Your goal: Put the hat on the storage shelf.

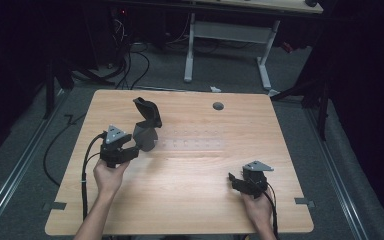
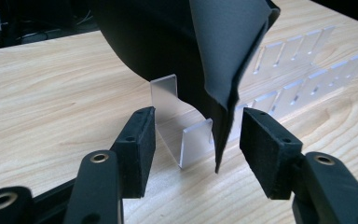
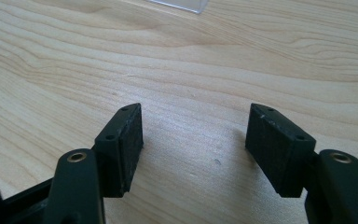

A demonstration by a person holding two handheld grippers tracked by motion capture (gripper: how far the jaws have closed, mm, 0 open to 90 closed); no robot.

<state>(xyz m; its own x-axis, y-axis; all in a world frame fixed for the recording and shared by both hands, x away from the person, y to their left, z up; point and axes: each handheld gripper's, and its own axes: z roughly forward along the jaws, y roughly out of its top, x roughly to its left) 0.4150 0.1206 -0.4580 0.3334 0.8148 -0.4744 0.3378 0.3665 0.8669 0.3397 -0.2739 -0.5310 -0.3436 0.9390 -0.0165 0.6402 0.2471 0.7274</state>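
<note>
Right now both hands are over the wooden surface (image 1: 190,170), one tool each. Left tool (image 1: 121,151) sits at the left-centre of the surface, grey three-cornered plate on top, cable trailing back along the forearm. Its jaws are spread apart, nothing pinched. In the left gripper view the left tool (image 2: 196,140) has a thin dark sheet edge hanging down between the pads, nearer the right pad, not clearly touching either. That edge belongs to a dark curved object (image 1: 146,125), (image 2: 186,42) standing just ahead of the left tool; it looks like a folded or moulded black piece, exact type unclear. A small clear plastic holder (image 2: 182,126) stands on the wood right under it, between the jaws. Farther off, rows of clear plastic slots (image 2: 303,70) lie flat on the surface, showing faintly in the high view (image 1: 192,142).

Right tool (image 1: 241,182) is low at the right-front of the surface, well apart from the dark object. Jaws wide apart, empty, bare wood between them (image 3: 193,140). A round grommet hole (image 1: 218,106) sits near the far edge.
</note>
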